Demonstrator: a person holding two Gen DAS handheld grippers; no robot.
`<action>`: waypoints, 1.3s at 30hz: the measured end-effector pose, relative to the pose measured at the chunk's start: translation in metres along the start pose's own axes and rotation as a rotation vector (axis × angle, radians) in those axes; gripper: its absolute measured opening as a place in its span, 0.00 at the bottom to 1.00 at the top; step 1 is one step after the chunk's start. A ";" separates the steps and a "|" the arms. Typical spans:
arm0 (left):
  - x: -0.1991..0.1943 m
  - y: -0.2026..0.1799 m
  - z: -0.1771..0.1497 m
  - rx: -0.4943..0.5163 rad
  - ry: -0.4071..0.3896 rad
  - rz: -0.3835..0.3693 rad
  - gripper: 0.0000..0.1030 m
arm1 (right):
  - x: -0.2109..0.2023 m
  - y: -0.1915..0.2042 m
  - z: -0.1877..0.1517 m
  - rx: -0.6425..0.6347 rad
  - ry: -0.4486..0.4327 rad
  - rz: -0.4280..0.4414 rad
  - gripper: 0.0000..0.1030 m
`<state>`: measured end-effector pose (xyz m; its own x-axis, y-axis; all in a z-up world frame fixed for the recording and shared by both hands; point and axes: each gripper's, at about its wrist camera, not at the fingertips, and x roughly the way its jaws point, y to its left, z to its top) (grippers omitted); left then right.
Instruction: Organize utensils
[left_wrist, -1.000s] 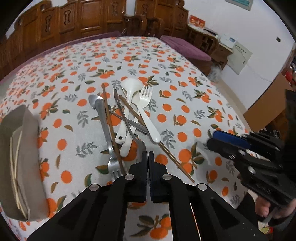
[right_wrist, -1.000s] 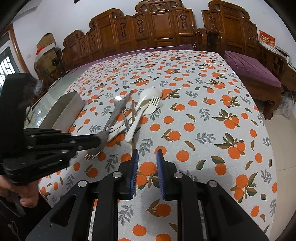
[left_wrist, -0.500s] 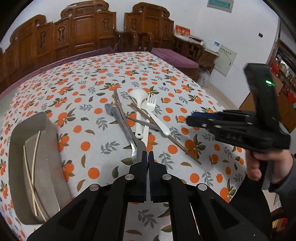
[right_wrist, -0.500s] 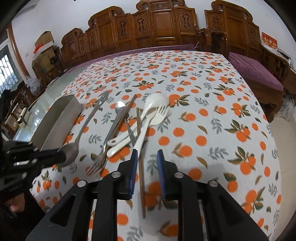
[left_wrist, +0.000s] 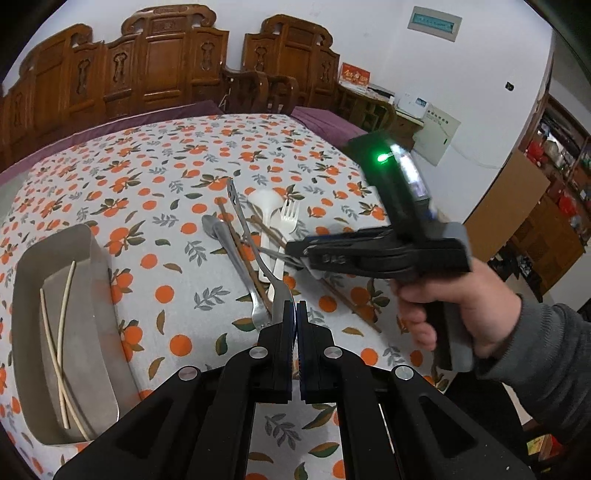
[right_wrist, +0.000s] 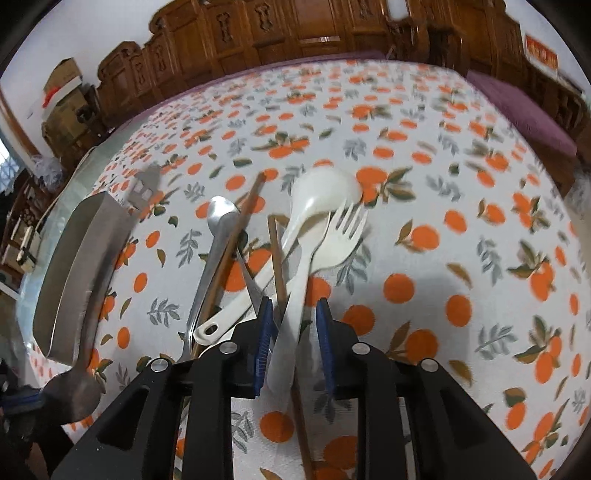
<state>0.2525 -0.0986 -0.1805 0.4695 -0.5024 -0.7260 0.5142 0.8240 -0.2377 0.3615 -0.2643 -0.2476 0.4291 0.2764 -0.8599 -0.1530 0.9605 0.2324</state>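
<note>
A pile of utensils lies mid-table: white plastic spoon (right_wrist: 325, 186), white plastic fork (right_wrist: 332, 236), metal spoon (right_wrist: 219, 216), brown chopsticks (right_wrist: 240, 225). My left gripper (left_wrist: 295, 308) is shut on the handle of a long metal utensil (left_wrist: 242, 221), held above the table; it shows blurred at the left of the right wrist view (right_wrist: 107, 266). My right gripper (right_wrist: 293, 321) is open, low over the pile, with the white fork's handle between its pads; it also shows in the left wrist view (left_wrist: 299, 251). A grey tray (left_wrist: 26, 295) holds two pale chopsticks (left_wrist: 61, 347).
The table wears an orange-print cloth (right_wrist: 461, 221). Carved wooden chairs (left_wrist: 166, 66) stand along the far side. The tray sits at the table's left edge (right_wrist: 70, 266).
My right gripper has moved forward and down onto the pile, straddling the white fork's handle. My left gripper has lifted the metal utensil and drawn back toward the tray side.
</note>
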 end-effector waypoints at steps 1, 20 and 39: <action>-0.001 -0.001 0.000 0.000 -0.003 -0.003 0.01 | 0.000 -0.001 0.000 0.009 0.001 0.008 0.26; -0.038 0.010 0.008 -0.013 -0.078 0.006 0.01 | -0.061 0.007 -0.031 -0.063 0.011 -0.056 0.04; -0.087 0.071 -0.007 -0.115 -0.111 0.096 0.01 | -0.099 0.089 -0.028 -0.189 -0.119 0.048 0.04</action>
<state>0.2437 0.0053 -0.1389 0.5921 -0.4409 -0.6746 0.3807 0.8908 -0.2481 0.2809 -0.2072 -0.1546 0.5172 0.3346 -0.7878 -0.3350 0.9261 0.1735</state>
